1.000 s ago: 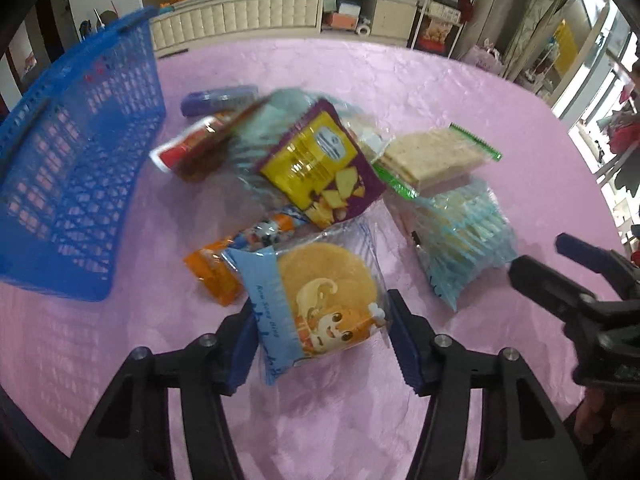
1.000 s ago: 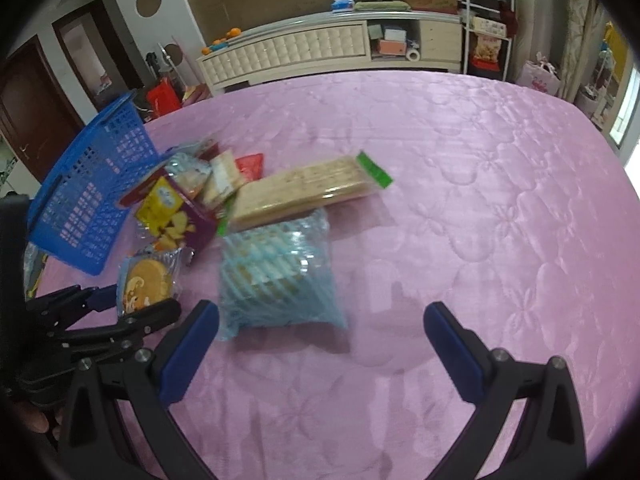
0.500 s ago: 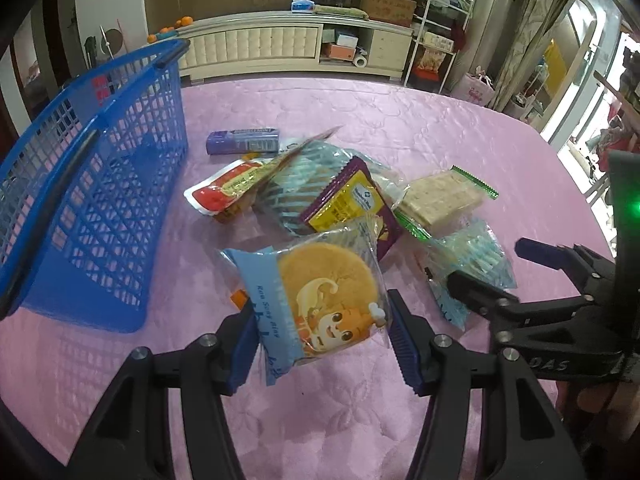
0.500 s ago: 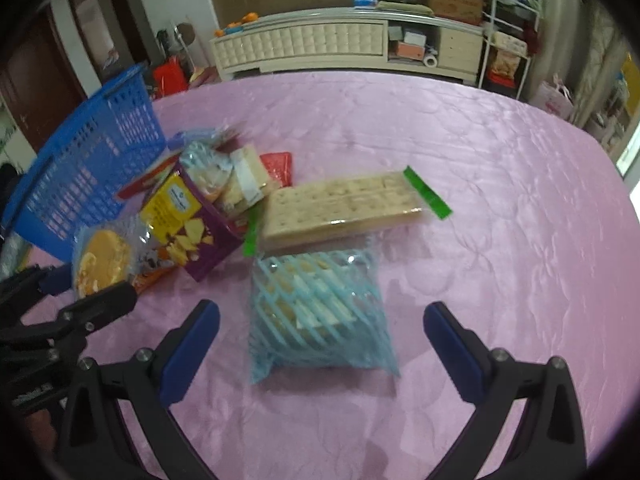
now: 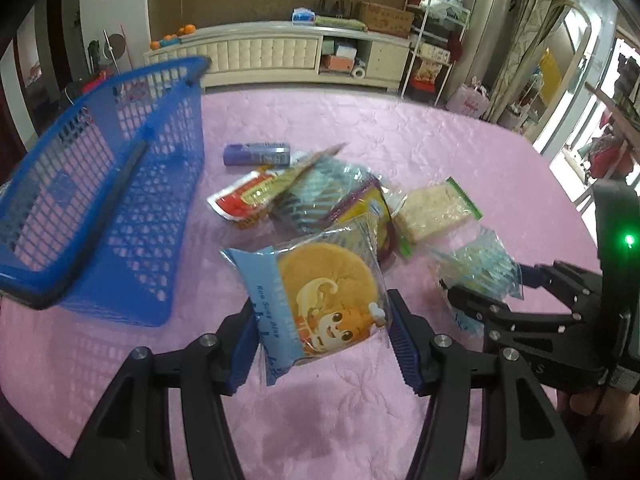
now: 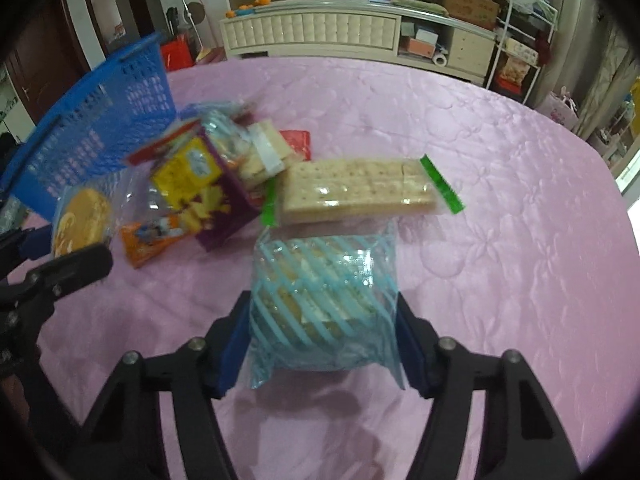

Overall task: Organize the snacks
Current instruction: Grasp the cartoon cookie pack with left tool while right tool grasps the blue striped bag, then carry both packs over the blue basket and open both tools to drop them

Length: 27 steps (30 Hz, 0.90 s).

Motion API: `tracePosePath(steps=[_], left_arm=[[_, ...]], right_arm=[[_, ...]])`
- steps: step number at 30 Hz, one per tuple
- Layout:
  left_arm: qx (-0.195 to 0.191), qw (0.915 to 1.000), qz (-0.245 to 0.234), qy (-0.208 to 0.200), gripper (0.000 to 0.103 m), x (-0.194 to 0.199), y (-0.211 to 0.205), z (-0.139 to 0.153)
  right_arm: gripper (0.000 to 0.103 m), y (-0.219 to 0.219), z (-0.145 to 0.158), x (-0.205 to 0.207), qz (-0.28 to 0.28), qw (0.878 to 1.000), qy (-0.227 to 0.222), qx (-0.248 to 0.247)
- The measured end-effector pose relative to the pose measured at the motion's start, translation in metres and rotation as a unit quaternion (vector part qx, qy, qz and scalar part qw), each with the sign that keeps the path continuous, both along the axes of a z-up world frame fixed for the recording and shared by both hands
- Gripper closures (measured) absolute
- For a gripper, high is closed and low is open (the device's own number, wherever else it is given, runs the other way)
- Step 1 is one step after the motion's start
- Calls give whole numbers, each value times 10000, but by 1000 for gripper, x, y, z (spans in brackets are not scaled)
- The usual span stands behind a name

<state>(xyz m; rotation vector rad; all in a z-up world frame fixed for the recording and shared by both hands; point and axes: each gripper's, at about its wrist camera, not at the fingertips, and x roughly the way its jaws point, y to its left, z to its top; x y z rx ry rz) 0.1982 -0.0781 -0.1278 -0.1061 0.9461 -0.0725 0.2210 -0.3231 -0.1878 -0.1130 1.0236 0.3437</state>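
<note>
Blue-striped clear wrapping covers the wafer pack (image 6: 324, 300), which lies on the pink table (image 6: 500, 200) with its long side running roughly away from the right wrist camera, its near end between the pads of the right gripper (image 6: 322, 346). Those jaws are closing on it, and both blue pads already lie against the pack's sides. Just beyond its far end, touching it, a cracker sleeve (image 6: 360, 192) with green ends lies crosswise. To the left of that sits a loose heap: a yellow-and-purple chip bag (image 6: 200, 188), an orange packet (image 6: 148, 236) and more wrapped biscuits, none of them between the right jaws.

In the left wrist view, the left gripper (image 5: 324, 344) is clamped on a round cake in a blue-edged wrapper (image 5: 320, 300), tilted up off the table, its printed face toward the camera and its long side running from jaw to jaw. Behind it lie a red packet (image 5: 244, 196) and a purple tube (image 5: 258, 154). A blue mesh basket (image 5: 120, 208) stands to the left of the heap, near it but apart, tipped with its opening toward the snacks.
</note>
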Motion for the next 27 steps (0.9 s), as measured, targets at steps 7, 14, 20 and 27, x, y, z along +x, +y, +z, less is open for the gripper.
tracePosePath(steps=[7, 14, 20, 27], left_arm=[[-98, 9991, -48, -408, 47, -34, 6, 41], [-51, 9966, 71, -814, 47, -67, 21, 83], [23, 9940, 50, -1096, 47, -88, 41, 109], [172, 9914, 158, -1285, 47, -96, 79, 133]], right_arm=[[33, 9, 46, -42, -17, 9993, -312, 190], [33, 21, 98, -81, 110, 9965, -734, 380], [33, 36, 132, -91, 192, 9933, -1012, 524], [33, 70, 159, -82, 337, 9902, -1158, 705]])
